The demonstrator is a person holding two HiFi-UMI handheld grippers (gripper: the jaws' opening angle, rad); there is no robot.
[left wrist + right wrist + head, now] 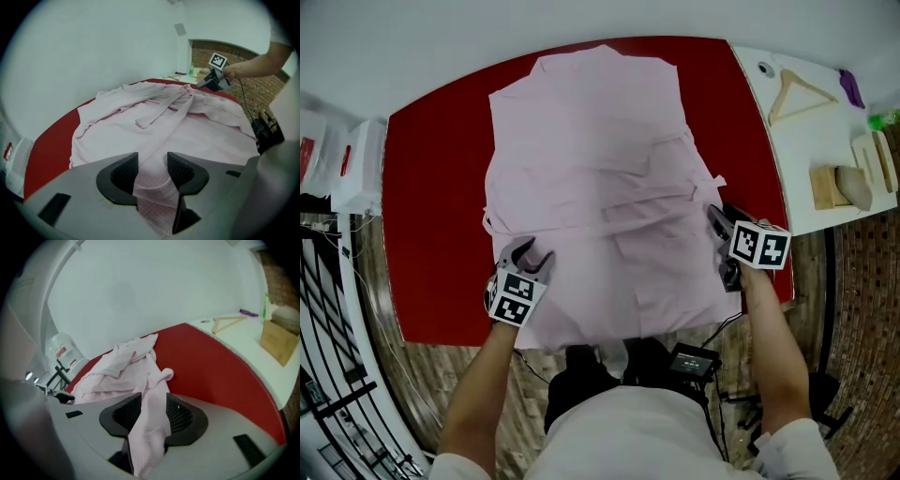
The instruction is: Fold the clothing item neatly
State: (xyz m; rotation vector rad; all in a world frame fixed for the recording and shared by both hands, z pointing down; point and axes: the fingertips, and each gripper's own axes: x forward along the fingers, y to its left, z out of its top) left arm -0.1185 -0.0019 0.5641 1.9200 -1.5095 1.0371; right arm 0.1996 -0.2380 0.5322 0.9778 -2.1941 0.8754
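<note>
Inside the gripper views, unlike overhead, pink garment [187,126] lies loose within the unclenched left claw [152,160] and right claw [153,400].

No writing can be read.
The white cubes on the left gripper [530,255] and right gripper [719,246] bear only black square patterns. The red label [345,159] on the white box [362,178], off the red tabletop's [431,234] left edge, is too small to read.

I'm seeing a pale pink garment [600,187] with a waffle texture, spread mostly flat on the red surface [431,187], mid-frame in the head view. Loose folds and a strip cross it, and its hem reaches the bottom edge.
</note>
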